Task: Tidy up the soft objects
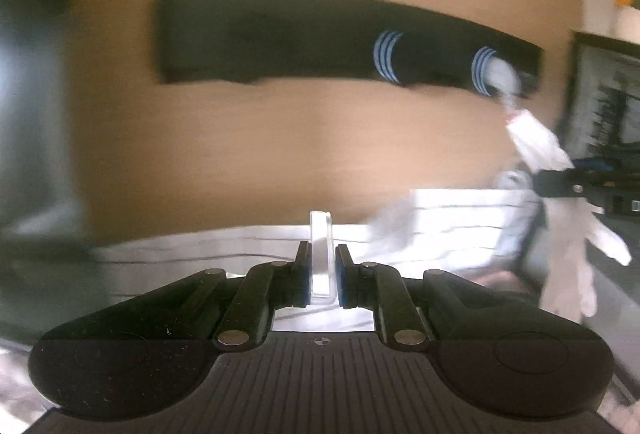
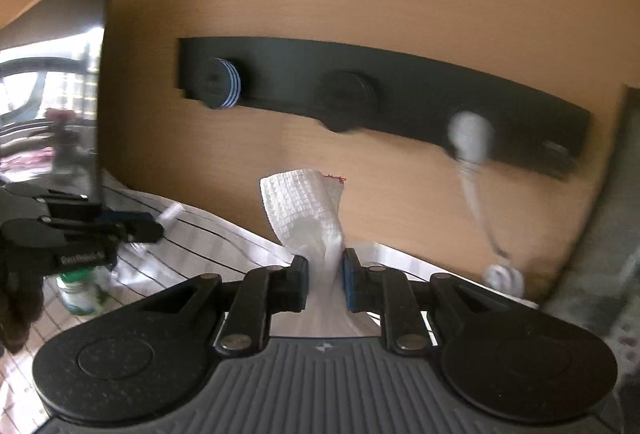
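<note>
My right gripper (image 2: 325, 262) is shut on a white waffle-weave towel (image 2: 308, 210), whose bunched end stands up above the jaws. In the left wrist view the right gripper (image 1: 540, 182) shows at the right edge, with the white towel (image 1: 568, 258) hanging from it. My left gripper (image 1: 320, 254) is shut on a thin white fold (image 1: 320, 234); whether it belongs to the same towel I cannot tell. A black peg rail (image 2: 400, 82) is fixed to the wooden wall ahead. A pale cloth (image 2: 470, 138) hangs from one of its right-hand pegs.
White bedding with thin dark stripes (image 2: 208, 234) lies below the wall. A dark glossy panel (image 2: 60, 74) stands at the left, and a green-lidded jar (image 2: 80, 294) sits under the left gripper (image 2: 156, 226). A dark framed object (image 1: 608, 102) is at the far right.
</note>
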A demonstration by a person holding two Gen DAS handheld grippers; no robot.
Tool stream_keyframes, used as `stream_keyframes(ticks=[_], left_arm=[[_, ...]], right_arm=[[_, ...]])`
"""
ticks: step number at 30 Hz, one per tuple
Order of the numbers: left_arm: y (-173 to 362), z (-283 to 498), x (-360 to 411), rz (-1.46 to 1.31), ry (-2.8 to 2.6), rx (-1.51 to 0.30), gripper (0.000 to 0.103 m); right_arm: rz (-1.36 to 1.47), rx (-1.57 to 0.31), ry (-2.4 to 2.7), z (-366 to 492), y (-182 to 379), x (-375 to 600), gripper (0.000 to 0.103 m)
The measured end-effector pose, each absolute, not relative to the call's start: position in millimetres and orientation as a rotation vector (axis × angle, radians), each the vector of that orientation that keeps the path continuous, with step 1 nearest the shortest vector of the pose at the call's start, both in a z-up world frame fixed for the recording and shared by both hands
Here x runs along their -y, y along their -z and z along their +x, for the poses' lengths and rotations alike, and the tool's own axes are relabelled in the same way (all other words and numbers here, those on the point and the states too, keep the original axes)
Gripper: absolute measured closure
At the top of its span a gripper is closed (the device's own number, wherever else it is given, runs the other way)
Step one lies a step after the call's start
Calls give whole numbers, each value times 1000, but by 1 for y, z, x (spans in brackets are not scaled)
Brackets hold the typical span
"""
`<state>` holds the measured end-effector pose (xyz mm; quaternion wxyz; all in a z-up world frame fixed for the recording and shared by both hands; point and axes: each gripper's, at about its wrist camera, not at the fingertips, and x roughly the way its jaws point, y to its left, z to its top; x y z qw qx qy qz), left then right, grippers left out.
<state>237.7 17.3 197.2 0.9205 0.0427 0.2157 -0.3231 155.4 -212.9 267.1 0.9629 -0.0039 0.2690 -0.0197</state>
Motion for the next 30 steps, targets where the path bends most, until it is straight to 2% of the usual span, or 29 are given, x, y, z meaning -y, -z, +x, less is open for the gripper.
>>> stream_keyframes(ticks=[8, 11, 13, 18, 26, 30], left_arm=[[-154, 217, 78, 56, 908, -579, 88], [-128, 218, 103, 18, 956, -726, 87], [-115, 214, 110, 39, 924, -759, 86], [-104, 206, 90, -25, 873, -768, 86], [-123, 190, 39, -58, 815, -733, 86], [-127, 173, 15, -73, 807, -746, 86]], right_arm=[[62, -605, 145, 147, -244, 261, 86], [67, -623, 152, 146, -230, 265, 86], [77, -646, 150, 142, -218, 267, 86], [130, -724, 141, 142, -186, 269, 86], [149, -915, 109, 176, -111, 248, 86], [113, -942, 154, 194, -88, 241, 85]])
